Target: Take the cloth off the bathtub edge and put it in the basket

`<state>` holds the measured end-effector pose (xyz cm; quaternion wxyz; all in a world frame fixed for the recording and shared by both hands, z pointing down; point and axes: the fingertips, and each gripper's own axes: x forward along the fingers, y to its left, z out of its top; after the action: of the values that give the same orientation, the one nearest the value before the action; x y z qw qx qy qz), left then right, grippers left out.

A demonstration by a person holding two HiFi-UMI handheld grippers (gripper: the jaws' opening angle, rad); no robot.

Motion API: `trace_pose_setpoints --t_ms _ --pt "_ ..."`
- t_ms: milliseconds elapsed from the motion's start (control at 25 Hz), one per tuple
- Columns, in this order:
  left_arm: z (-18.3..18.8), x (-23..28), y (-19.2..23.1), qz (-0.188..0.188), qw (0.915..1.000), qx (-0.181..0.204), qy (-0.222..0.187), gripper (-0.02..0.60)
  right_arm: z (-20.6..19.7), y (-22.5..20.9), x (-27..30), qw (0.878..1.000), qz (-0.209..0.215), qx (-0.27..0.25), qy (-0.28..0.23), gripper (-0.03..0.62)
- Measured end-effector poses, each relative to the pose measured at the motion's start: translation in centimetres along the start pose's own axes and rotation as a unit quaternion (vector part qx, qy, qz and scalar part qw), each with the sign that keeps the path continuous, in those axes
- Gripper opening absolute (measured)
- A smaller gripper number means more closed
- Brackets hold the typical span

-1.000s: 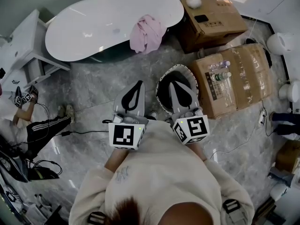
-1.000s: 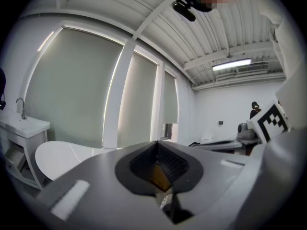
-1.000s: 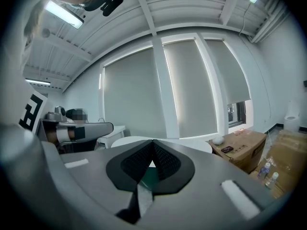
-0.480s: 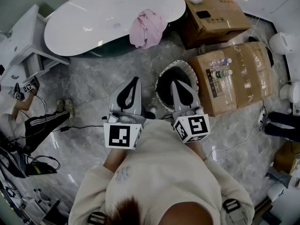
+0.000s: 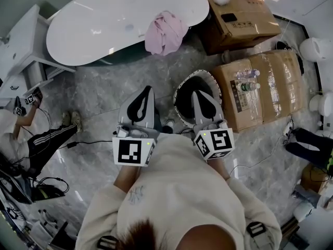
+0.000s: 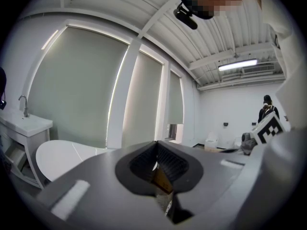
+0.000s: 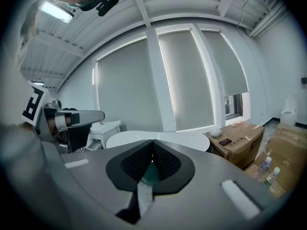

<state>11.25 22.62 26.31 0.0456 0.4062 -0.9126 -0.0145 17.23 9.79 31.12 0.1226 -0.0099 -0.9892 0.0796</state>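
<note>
**Cloth on the tub edge, both grippers clenched and empty**

The pink cloth (image 5: 165, 33) lies draped over the near edge of the white bathtub (image 5: 104, 27), toward its right end, far across the floor. Nearer, the basket (image 5: 203, 74) stands just left of a cardboard box (image 5: 270, 82). The left gripper (image 5: 147, 89) and right gripper (image 5: 196, 92) point toward the tub, jaws pressed together on nothing. The right one hangs over the basket.

The grey marble floor (image 5: 99, 95) carries the white bathtub (image 5: 104, 25), a dark basket (image 5: 203, 73) on the bathtub's near side, cardboard boxes (image 5: 239, 20) to the bathtub's right, and a black cable (image 5: 88, 144) well apart from the bathtub.
</note>
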Motion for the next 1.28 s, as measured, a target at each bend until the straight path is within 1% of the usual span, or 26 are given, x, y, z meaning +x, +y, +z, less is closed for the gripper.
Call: trace_pose_setpoints --t_ms 160,360,560,680,840,1080,1280 --pt "0.0 2.4 2.6 -0.010 0.9999 0.000 0.007 0.049 1.2 -0.1 3.2 1.000 -0.006 0.004 -0.004 0.000" --pt "0.0 5.1 5.8 -0.034 0.9994 0.003 0.007 0.049 2.7 0.4 7.7 1.000 -0.016 0.007 -0.015 0.000" --pt "-0.2 6.9 8.7 -0.049 0.9987 0.001 0.011 0.049 3.0 1.2 11.2 1.000 -0.023 0.011 -0.016 0.000" --pt "-0.5 7.3 10.6 -0.050 0.9986 -0.002 0.016 0.049 2.8 1.7 12.7 0.999 -0.031 0.018 -0.012 -0.002" --pt "-0.9 7.7 12.8 -0.042 0.9988 -0.010 0.021 0.049 2.4 2.3 14.2 0.999 -0.038 0.022 -0.003 -0.001" --pt "-1.2 8.2 13.6 -0.044 0.9985 -0.023 0.025 0.049 2.1 2.5 15.1 0.999 -0.042 0.018 0.012 0.000" --pt "-1.4 8.8 14.4 -0.036 0.9985 -0.032 0.027 0.049 2.1 2.3 16.3 0.999 -0.038 0.017 0.019 -0.002"
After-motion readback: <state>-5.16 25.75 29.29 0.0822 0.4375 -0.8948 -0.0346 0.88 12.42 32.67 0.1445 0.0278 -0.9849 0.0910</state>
